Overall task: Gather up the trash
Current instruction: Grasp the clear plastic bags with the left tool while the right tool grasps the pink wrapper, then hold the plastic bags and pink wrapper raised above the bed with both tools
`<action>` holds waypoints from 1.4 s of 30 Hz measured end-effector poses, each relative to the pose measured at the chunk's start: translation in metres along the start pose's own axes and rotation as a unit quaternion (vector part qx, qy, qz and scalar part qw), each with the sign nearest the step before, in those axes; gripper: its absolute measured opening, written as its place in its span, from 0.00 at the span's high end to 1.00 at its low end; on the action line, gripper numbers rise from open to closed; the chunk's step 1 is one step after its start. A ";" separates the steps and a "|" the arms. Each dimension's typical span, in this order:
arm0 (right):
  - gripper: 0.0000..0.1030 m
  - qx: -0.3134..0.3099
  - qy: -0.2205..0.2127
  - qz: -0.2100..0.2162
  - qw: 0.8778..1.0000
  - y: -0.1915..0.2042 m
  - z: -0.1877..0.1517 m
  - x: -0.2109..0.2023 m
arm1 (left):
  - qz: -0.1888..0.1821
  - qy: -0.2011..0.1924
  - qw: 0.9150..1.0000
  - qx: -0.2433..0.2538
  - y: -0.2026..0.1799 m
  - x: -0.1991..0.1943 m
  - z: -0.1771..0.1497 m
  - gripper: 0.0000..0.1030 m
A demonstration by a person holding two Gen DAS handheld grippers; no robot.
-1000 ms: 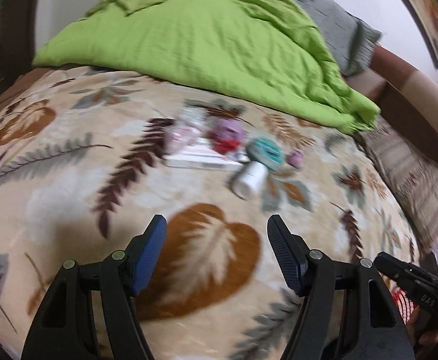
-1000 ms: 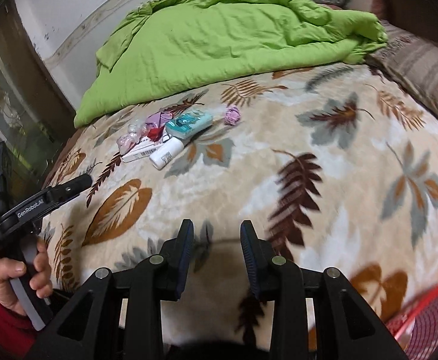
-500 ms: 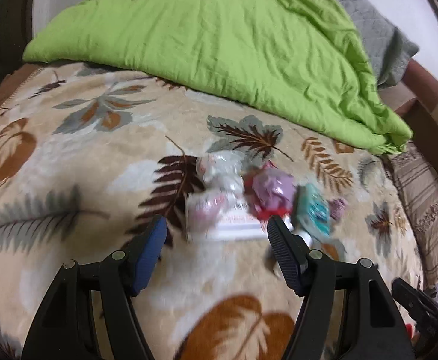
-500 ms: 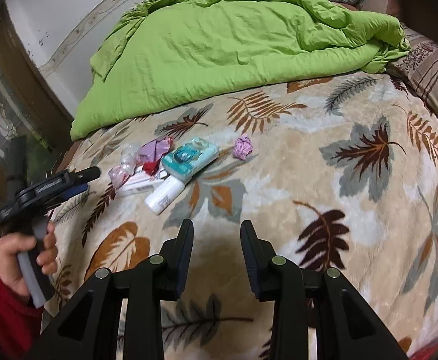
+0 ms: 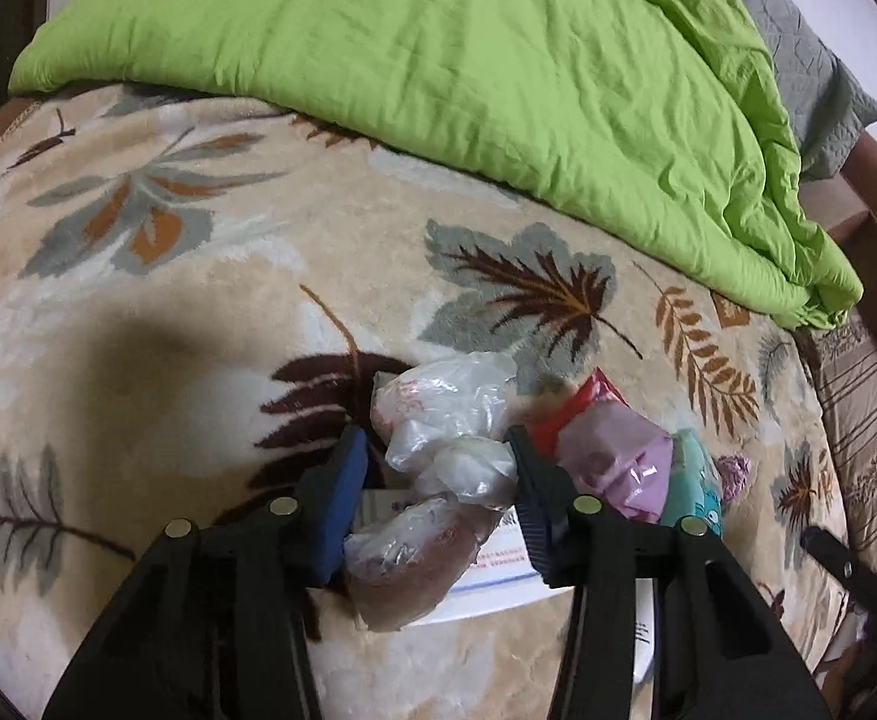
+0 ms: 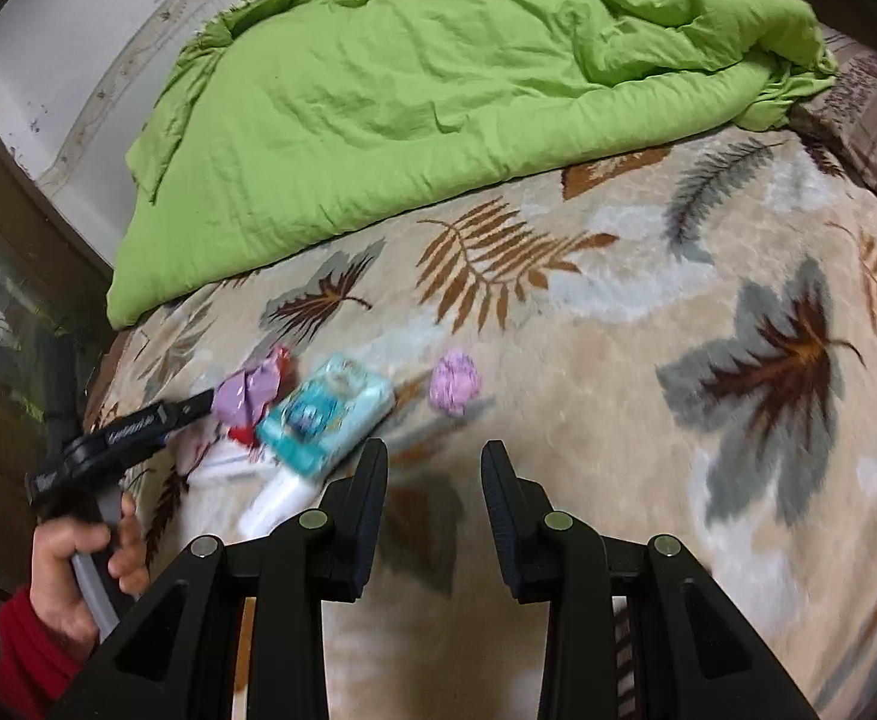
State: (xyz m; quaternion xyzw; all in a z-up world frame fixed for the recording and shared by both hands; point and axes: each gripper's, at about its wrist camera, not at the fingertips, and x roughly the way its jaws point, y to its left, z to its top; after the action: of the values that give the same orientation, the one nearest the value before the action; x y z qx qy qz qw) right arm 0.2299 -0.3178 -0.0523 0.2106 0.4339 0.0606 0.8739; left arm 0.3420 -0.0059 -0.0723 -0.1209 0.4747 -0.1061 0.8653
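A pile of trash lies on the leaf-patterned blanket (image 5: 198, 312). In the left wrist view my left gripper (image 5: 438, 468) is open, its jaws on either side of crumpled clear plastic bags (image 5: 444, 420), with a white flat box (image 5: 498, 576) under them. Right of it lie a purple wrapper (image 5: 618, 456), a red wrapper (image 5: 594, 396) and a teal pack (image 5: 693, 480). In the right wrist view my right gripper (image 6: 435, 468) is open and empty, just short of the teal pack (image 6: 327, 414), a white bottle (image 6: 276, 504) and a purple paper ball (image 6: 455, 384).
A green duvet (image 5: 468, 72) covers the far part of the bed, with a grey pillow (image 5: 810, 60) behind it. A striped cushion (image 5: 870, 420) lies at the right edge. The left gripper (image 6: 132, 426) and the hand holding it show at the left of the right wrist view.
My left gripper has moved forward to the pile and now has the clear plastic bags between its open jaws. My right gripper has moved closer to the teal pack and purple ball.
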 end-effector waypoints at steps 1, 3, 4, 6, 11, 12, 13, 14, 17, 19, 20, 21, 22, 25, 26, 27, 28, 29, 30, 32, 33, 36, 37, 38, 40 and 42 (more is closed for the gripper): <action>0.66 0.004 0.001 0.000 1.000 -0.001 0.005 0.006 | -0.002 -0.002 1.000 0.001 0.001 -0.002 0.000 0.63; 0.66 0.011 0.009 0.000 1.000 -0.002 0.013 0.020 | -0.010 -0.011 1.000 -0.002 0.003 -0.010 -0.003 0.63; 0.66 0.014 0.011 0.000 1.000 -0.002 0.015 0.027 | -0.013 -0.015 1.000 -0.001 0.004 -0.014 -0.003 0.63; 0.66 0.016 0.019 -0.004 1.000 -0.002 0.021 0.043 | -0.020 -0.024 0.999 0.004 0.006 -0.025 -0.007 0.63; 0.66 0.018 0.040 -0.032 0.999 -0.002 0.025 0.074 | -0.026 -0.056 0.998 0.012 0.010 -0.055 -0.015 0.63; 0.66 0.019 0.038 -0.040 0.998 -0.002 0.025 0.076 | -0.024 -0.064 0.998 0.015 0.010 -0.062 -0.018 0.63; 0.67 0.019 0.037 -0.041 0.998 -0.003 0.025 0.078 | -0.023 -0.068 0.997 0.018 0.009 -0.067 -0.020 0.63; 0.73 0.019 0.035 -0.043 0.998 -0.005 0.025 0.077 | -0.021 -0.074 0.997 0.022 0.008 -0.072 -0.023 0.63; 0.78 0.021 0.033 -0.035 0.999 -0.010 0.022 0.072 | -0.016 -0.088 0.996 0.030 0.005 -0.084 -0.032 0.63; 0.79 0.014 0.026 -0.032 0.999 -0.011 0.017 0.062 | -0.023 -0.093 0.995 0.031 0.001 -0.091 -0.040 0.63; 0.79 0.009 0.023 -0.030 0.999 -0.010 0.015 0.057 | -0.024 -0.095 0.995 0.032 -0.002 -0.095 -0.044 0.63; 0.79 0.004 0.014 -0.030 0.999 -0.009 0.012 0.049 | -0.025 -0.096 0.994 0.035 -0.005 -0.098 -0.048 0.63; 0.79 0.001 0.008 -0.030 1.000 -0.007 0.010 0.043 | -0.024 -0.099 0.994 0.037 -0.007 -0.102 -0.052 0.63; 0.79 -0.010 -0.007 -0.018 1.000 -0.003 -0.004 0.017 | -0.022 -0.105 0.993 0.056 -0.018 -0.116 -0.067 0.63; 0.79 -0.016 -0.011 -0.015 1.000 0.000 -0.011 0.007 | -0.020 -0.108 0.992 0.062 -0.022 -0.120 -0.073 0.63; 0.79 -0.022 -0.014 -0.012 1.000 0.002 -0.017 0.000 | -0.016 -0.111 0.991 0.071 -0.026 -0.127 -0.081 0.63; 0.79 -0.030 -0.017 -0.009 0.999 0.006 -0.026 -0.010 | -0.015 -0.112 0.991 0.077 -0.029 -0.130 -0.087 0.63; 0.79 -0.036 -0.020 -0.008 0.999 0.009 -0.033 -0.017 | -0.011 -0.114 0.990 0.086 -0.032 -0.135 -0.095 0.63; 0.79 -0.042 -0.022 -0.005 0.999 0.013 -0.043 -0.026 | -0.008 -0.115 0.989 0.093 -0.035 -0.140 -0.104 0.63; 0.79 -0.052 -0.024 0.003 0.998 0.021 -0.065 -0.043 | -0.003 -0.111 0.989 0.100 -0.039 -0.147 -0.121 0.63; 0.79 -0.056 -0.026 0.003 0.998 0.025 -0.073 -0.048 | -0.002 -0.108 0.989 0.102 -0.040 -0.150 -0.132 0.63; 0.79 -0.065 -0.034 0.006 0.997 0.036 -0.104 -0.069 | 0.004 -0.106 0.989 0.107 -0.045 -0.159 -0.157 0.63; 0.79 -0.068 -0.037 0.005 0.997 0.038 -0.111 -0.073 | 0.005 -0.106 0.988 0.108 -0.045 -0.161 -0.163 0.63; 0.79 -0.072 -0.043 0.001 0.996 0.041 -0.119 -0.078 | 0.006 -0.104 0.989 0.109 -0.046 -0.164 -0.169 0.63; 0.79 -0.077 -0.049 0.000 0.996 0.045 -0.132 -0.087 | 0.007 -0.106 0.989 0.108 -0.047 -0.169 -0.182 0.63; 0.79 -0.081 -0.055 -0.003 0.995 0.047 -0.142 -0.092 | 0.015 -0.110 0.988 0.108 -0.047 -0.172 -0.193 0.63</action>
State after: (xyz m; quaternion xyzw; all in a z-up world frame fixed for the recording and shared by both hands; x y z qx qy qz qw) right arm 0.0660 -0.2575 -0.0414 0.1403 0.3793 0.0812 0.9110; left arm 0.0848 -0.0200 -0.0208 -0.0301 0.3641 -0.1298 0.9218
